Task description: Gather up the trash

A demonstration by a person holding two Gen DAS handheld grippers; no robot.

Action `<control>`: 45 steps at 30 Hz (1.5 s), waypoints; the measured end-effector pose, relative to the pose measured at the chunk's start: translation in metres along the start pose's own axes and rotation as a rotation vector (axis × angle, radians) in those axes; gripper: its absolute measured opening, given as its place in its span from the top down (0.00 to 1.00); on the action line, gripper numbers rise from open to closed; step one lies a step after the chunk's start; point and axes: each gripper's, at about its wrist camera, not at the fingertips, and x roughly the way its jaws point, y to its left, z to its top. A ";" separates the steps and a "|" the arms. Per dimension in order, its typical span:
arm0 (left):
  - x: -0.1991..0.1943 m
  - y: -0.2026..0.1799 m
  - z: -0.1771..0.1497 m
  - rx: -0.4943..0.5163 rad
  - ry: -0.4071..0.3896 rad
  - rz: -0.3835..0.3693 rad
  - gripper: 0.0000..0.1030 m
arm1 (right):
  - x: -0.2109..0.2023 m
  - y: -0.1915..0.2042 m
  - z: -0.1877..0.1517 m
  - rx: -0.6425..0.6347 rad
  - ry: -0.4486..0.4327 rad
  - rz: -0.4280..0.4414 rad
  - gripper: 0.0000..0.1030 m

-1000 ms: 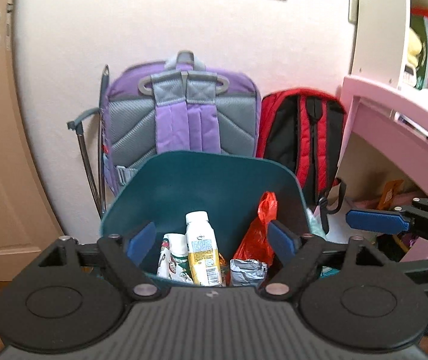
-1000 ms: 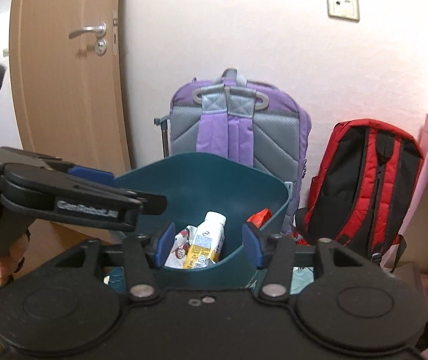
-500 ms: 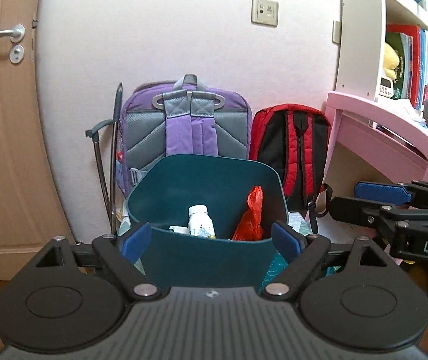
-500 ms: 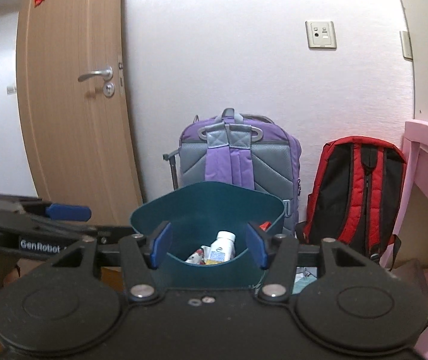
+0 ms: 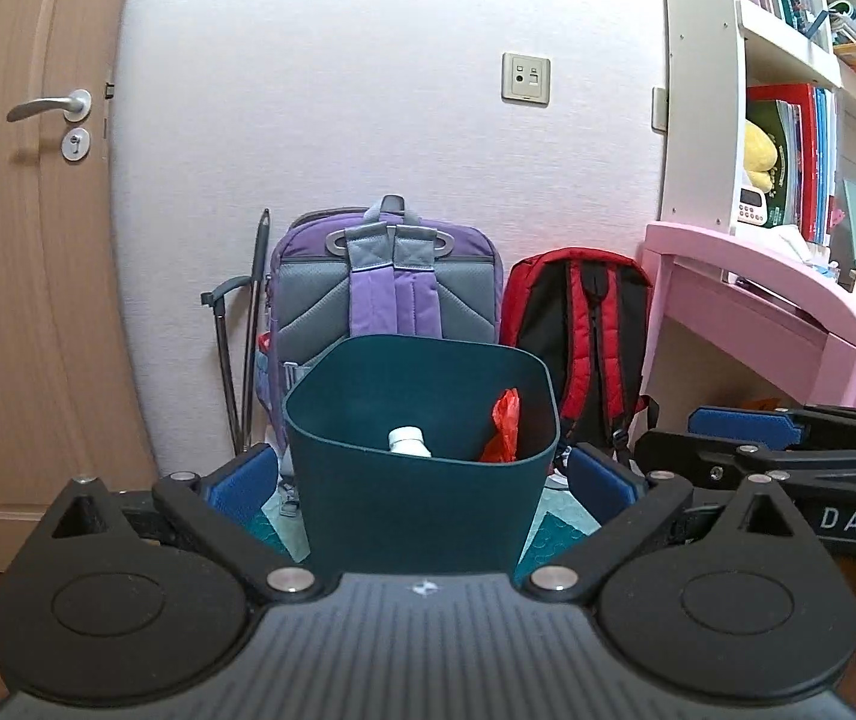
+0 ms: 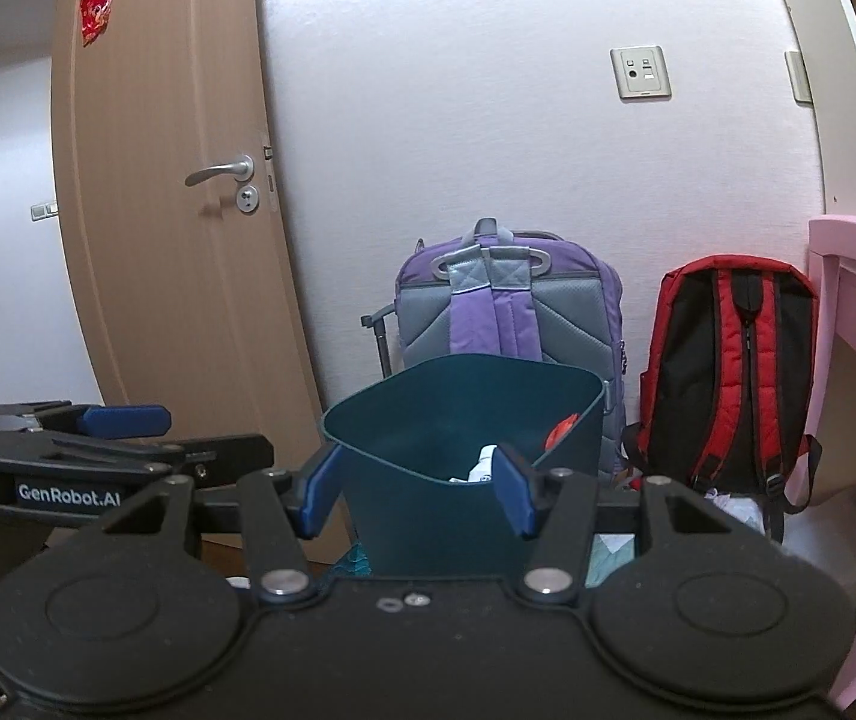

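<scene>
Backed both grippers off the bin (image 5: 416, 480); it's farther away than a second ago. My left gripper (image 5: 422, 480) is opening wide, nothing between the jaws. Right gripper (image 6: 416, 492) open, empty. Bottle (image 5: 409, 441) and red bag (image 5: 503, 426) sit inside, so that drop's done.

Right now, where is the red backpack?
The red backpack leans against the wall, right of the purple backpack and left of the pink desk, behind the teal bin.
</scene>
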 end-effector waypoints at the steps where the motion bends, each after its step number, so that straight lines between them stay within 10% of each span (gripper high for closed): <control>1: -0.001 0.000 -0.001 -0.003 0.001 0.003 0.00 | -0.001 0.001 -0.001 -0.002 -0.002 0.000 0.47; 45: -0.019 0.003 -0.010 -0.052 -0.019 0.016 0.00 | -0.018 0.015 -0.010 -0.035 -0.021 -0.009 0.47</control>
